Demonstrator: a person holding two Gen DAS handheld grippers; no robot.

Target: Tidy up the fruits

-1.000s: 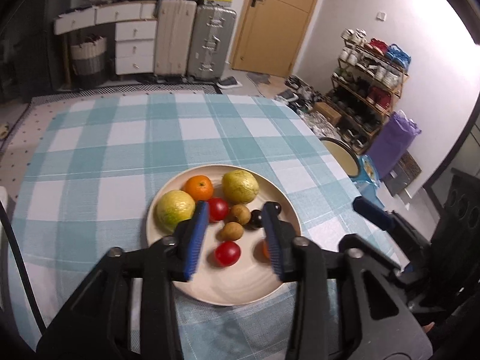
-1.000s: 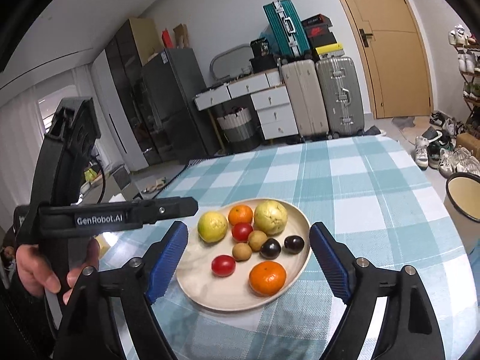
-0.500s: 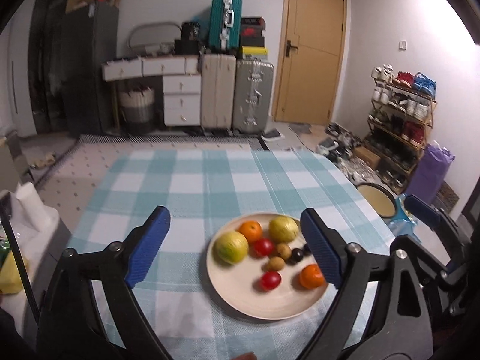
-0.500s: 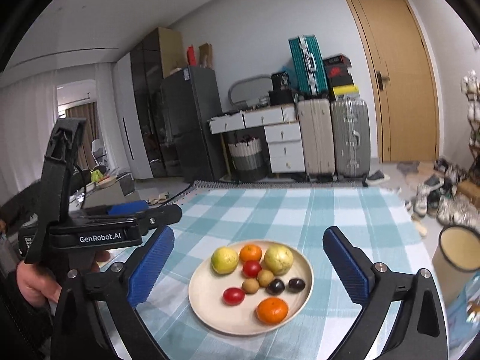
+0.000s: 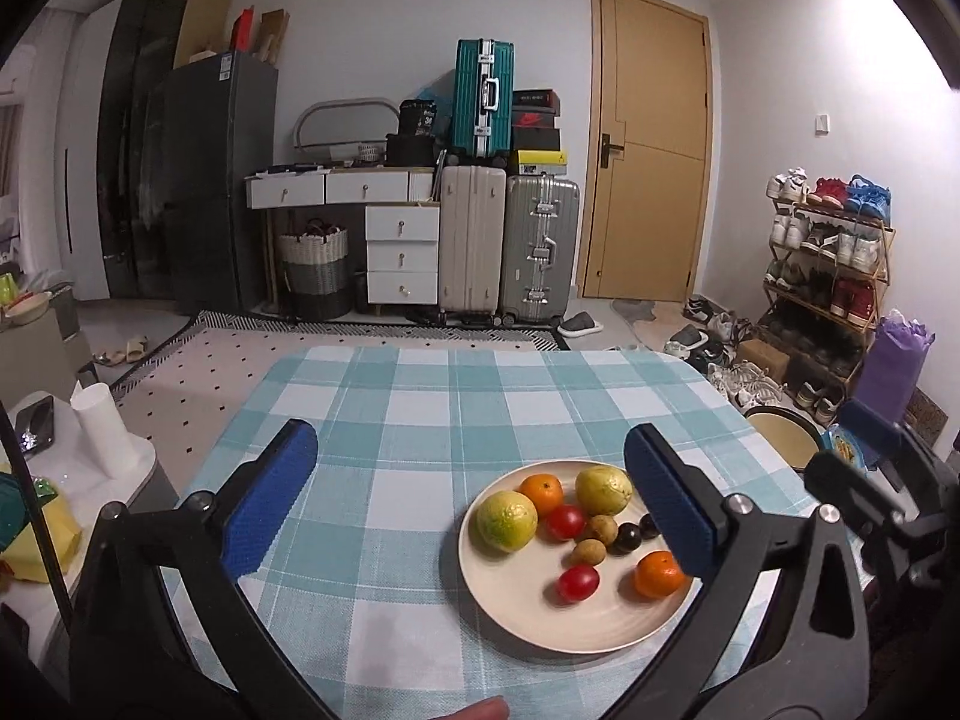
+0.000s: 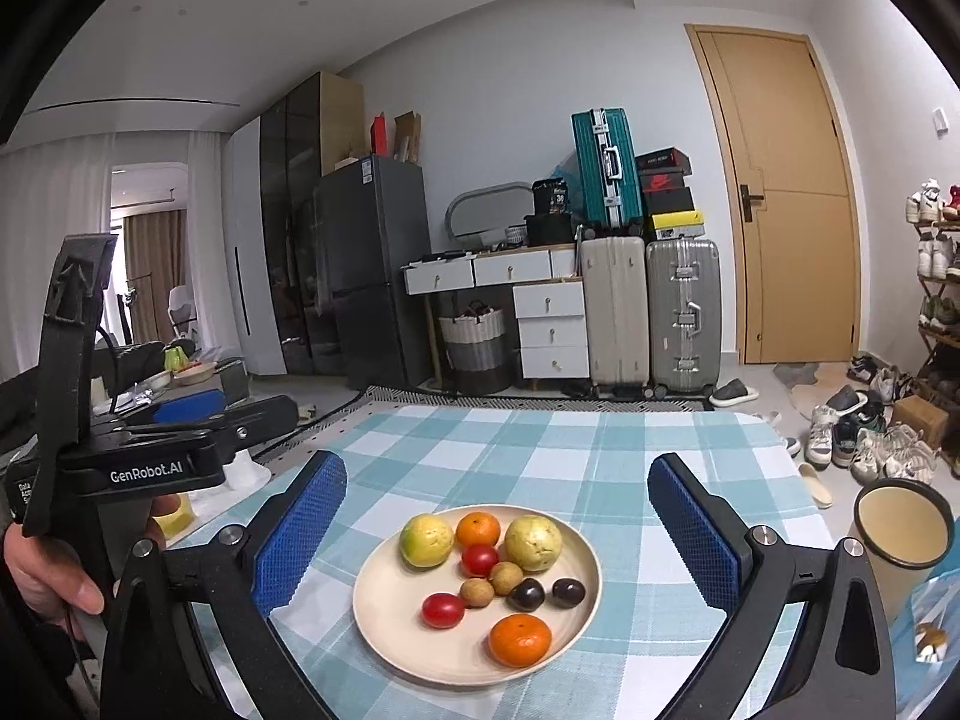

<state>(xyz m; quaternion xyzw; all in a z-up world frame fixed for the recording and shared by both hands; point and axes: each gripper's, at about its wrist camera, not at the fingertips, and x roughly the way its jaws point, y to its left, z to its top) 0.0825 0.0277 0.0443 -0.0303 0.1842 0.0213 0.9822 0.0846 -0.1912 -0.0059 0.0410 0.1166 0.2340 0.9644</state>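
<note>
A cream plate (image 5: pixel 510 600) (image 6: pixel 384 618) sits on the checked tablecloth and holds several fruits: two yellow-green guavas (image 5: pixel 506 519) (image 6: pixel 533 542), two oranges (image 5: pixel 659 573) (image 6: pixel 519 639), two red tomatoes (image 5: pixel 577 582) (image 6: pixel 442 610), two brown longans (image 6: pixel 476 591) and two dark plums (image 6: pixel 527 594). My left gripper (image 5: pixel 471 507) is open and empty, raised above the table, with the plate toward its right finger. My right gripper (image 6: pixel 495 534) is open and empty, held back above the plate. The left gripper's body (image 6: pixel 150 456) shows at the left of the right wrist view.
The table (image 5: pixel 420 420) has a teal and white checked cloth. A round stool (image 6: pixel 903 519) stands by its right edge. Suitcases (image 5: pixel 510 246), white drawers (image 5: pixel 402 252), a fridge (image 5: pixel 216 180), a door and a shoe rack (image 5: pixel 828 276) line the room behind.
Both grippers have risen and pulled back from the plate. The left gripper has opened wide from nearly closed over the fruits and shifted left. The fruits have not moved.
</note>
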